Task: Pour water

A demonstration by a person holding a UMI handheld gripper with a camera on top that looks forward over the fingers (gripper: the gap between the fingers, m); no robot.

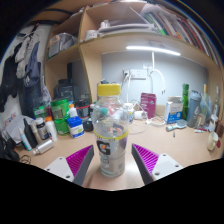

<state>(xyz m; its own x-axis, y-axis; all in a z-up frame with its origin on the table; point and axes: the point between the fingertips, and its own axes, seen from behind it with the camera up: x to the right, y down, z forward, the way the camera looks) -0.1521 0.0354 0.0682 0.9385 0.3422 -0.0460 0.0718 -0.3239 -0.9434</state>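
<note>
The tool [110, 163] grips a clear plastic bottle [110, 140] between its two purple pads [147, 157], both fingers pressing on its sides. The bottle stands upright, its base close to the worktop [160, 150], and its white cap [109, 90] appears to be on. No cup or glass to pour into is plainly seen among the clutter of bottles and jars behind. The pour seems not yet begun: picking up is done; uncapping, tilting and emptying remain.

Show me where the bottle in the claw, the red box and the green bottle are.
bottle [110, 140]: gripper view, on its label, between the claw's pads.
red box [148, 104]: gripper view, front face.
green bottle [61, 112]: gripper view, body.
</note>
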